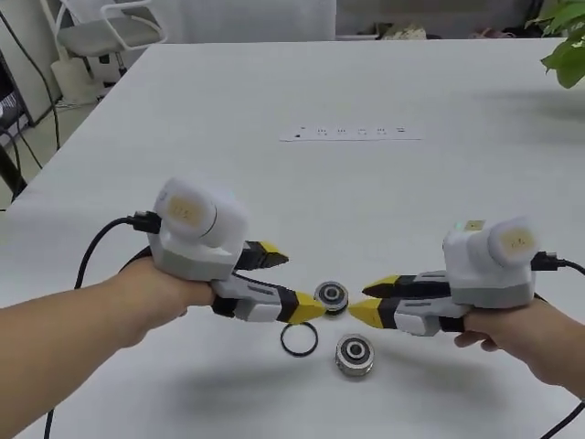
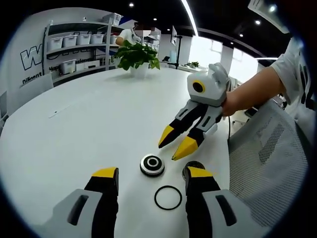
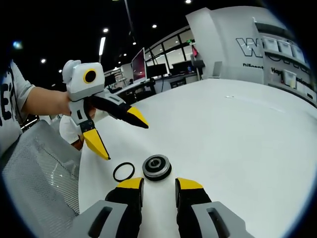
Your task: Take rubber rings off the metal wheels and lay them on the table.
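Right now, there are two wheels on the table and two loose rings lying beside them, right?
No, just one loose ring lies on the table, beside the far wheel and the near wheel. The head view shows it.

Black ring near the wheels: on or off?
Off. The rubber ring lies flat on the table, empty inside, apart from both metal wheels.

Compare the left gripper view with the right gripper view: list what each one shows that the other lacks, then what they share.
Left gripper view: the right gripper, a potted plant, and a second wheel partly behind a jaw. Right gripper view: the left gripper, jaws wide apart. Shared: the white table, one metal wheel, a loose rubber ring lying flat near it, and a mesh chair back.
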`<state>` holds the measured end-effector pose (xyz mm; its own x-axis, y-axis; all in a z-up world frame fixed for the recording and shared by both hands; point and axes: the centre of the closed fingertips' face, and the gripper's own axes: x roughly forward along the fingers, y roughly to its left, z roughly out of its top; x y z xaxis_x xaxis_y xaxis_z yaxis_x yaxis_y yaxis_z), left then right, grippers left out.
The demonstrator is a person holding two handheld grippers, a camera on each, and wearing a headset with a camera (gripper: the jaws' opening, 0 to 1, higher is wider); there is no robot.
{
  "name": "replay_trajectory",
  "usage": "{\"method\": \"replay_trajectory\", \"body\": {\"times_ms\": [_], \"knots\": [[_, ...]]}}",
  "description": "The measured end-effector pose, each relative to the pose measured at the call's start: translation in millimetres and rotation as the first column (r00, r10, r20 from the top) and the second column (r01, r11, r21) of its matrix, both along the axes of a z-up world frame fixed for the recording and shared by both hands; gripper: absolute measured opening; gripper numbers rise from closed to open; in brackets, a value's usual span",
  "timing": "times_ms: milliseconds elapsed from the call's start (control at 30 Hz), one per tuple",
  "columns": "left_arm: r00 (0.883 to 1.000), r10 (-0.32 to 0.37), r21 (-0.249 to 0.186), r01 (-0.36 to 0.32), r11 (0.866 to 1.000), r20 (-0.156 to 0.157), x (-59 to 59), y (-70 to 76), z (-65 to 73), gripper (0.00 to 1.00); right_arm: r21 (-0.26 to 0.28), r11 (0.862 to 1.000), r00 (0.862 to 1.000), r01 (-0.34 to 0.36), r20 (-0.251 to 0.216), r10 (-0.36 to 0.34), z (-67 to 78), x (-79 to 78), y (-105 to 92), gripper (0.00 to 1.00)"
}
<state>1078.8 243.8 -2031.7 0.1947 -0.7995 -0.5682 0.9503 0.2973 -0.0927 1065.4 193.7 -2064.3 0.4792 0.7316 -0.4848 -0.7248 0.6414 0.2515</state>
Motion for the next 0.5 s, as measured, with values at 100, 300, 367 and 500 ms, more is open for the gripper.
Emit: {"method": "replay_trajectory", "body": {"times_ms": [100, 300, 367, 500], "knots": [[1.0, -0.01, 0.006, 0.01, 1.0, -0.003, -0.6, -2.6, -4.1, 0.49, -0.003, 1.0, 1.0, -0.003, -0.002, 0.003, -1.0, -0.4, 0.0, 0.23], [1.0, -0.019, -0.004, 0.019, 1.0, -0.006, -2.6, -10.6, -4.5, 0.45, -0.005, 1.0, 1.0, -0.002, -0.003, 0.002, -1.5, -0.1, -0.3, 0.24], [1.0, -0.024, -0.002, 0.024, 1.0, -0.008, -2.8, -13.0, -6.9, 0.43, -0.008, 1.0, 1.0, -0.003, -0.002, 0.003, -2.0, -0.2, -0.3, 0.24], [0.999, -0.036, 0.006, 0.036, 0.999, -0.012, -4.3, -17.3, -11.0, 0.39, -0.008, 1.0, 1.0, -0.003, -0.002, 0.003, -2.1, -0.3, 0.0, 0.25]]}}
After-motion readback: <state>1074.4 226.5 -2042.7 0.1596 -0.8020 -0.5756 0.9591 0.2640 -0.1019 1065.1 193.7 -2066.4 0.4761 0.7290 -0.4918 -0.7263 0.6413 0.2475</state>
